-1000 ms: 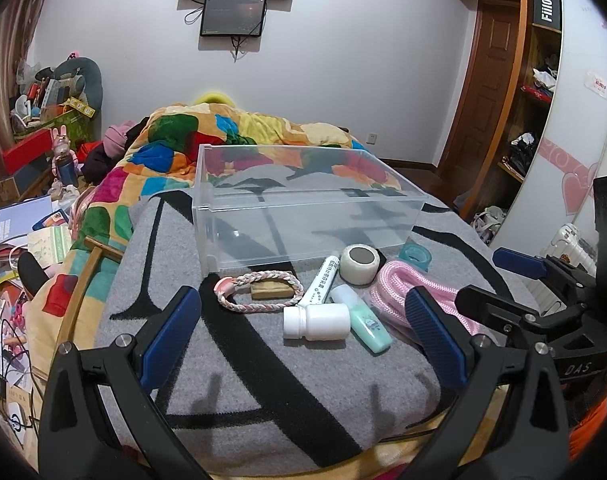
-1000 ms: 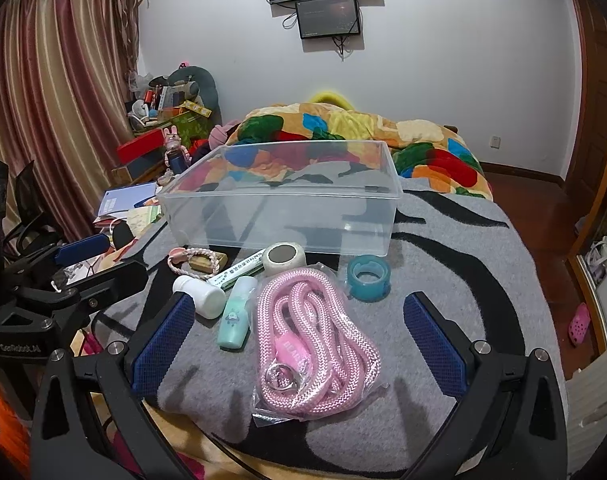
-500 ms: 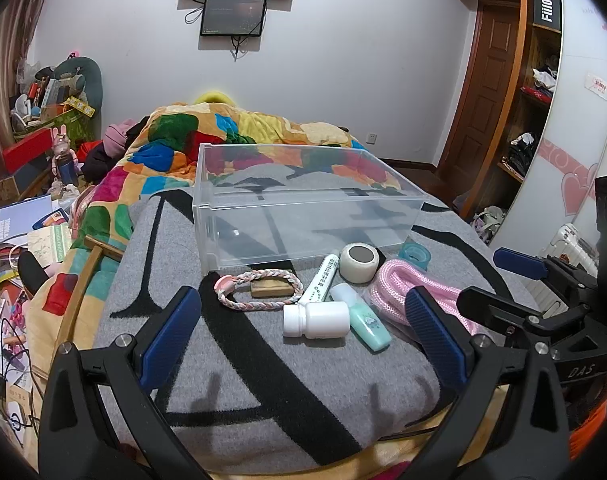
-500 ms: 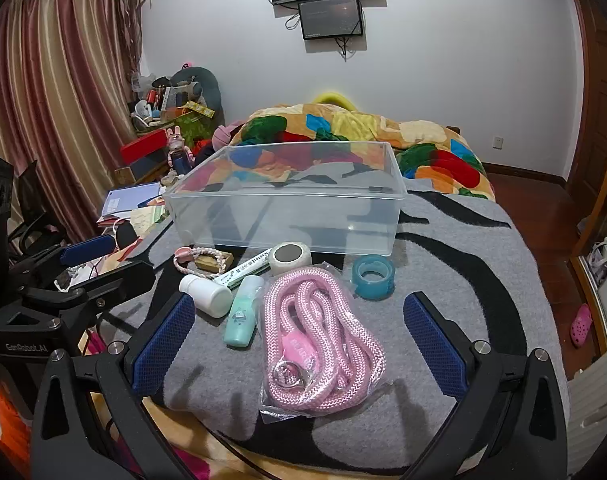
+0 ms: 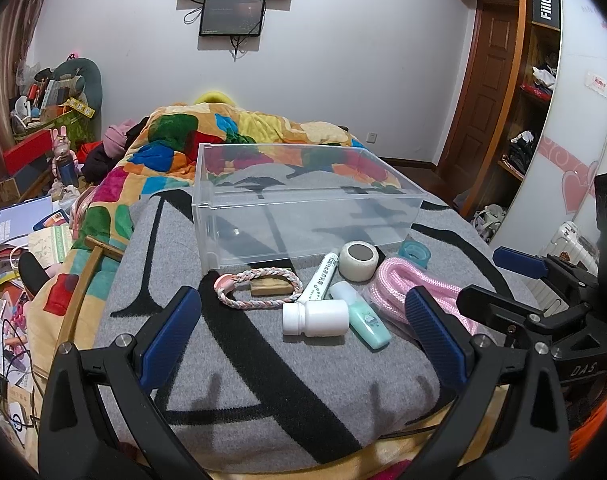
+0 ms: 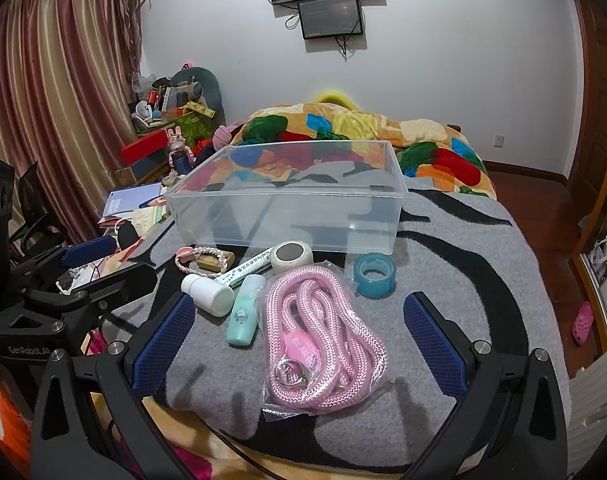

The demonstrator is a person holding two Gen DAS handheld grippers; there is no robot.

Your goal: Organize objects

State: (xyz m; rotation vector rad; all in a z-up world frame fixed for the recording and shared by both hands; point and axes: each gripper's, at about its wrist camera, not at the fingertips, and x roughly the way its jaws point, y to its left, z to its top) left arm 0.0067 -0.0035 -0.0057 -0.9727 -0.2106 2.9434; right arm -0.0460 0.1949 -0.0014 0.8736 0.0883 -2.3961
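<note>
An empty clear plastic bin (image 5: 303, 216) (image 6: 287, 204) stands on a grey blanket (image 5: 263, 380). In front of it lie a braided cord with a wooden block (image 5: 263, 286), a white tube (image 5: 321, 276), a white tape roll (image 5: 359, 256), a white bottle (image 5: 315, 319) (image 6: 207, 294), a mint bottle (image 5: 361, 316) (image 6: 245, 312), a bagged pink rope (image 6: 319, 332) and a blue tape roll (image 6: 374, 275). My left gripper (image 5: 303, 344) is open and empty, short of the bottles. My right gripper (image 6: 295, 344) is open and empty, with the pink rope between its fingers.
A colourful quilt (image 5: 239, 136) lies behind the bin. Books and clutter (image 5: 19, 232) cover the floor at the left. A wardrobe and door (image 5: 515, 92) stand at the right. The blanket's front edge (image 5: 287, 452) is just before my grippers.
Both grippers have drifted slightly; the right one has moved a little forward over the pink rope. Nothing was taken hold of.
</note>
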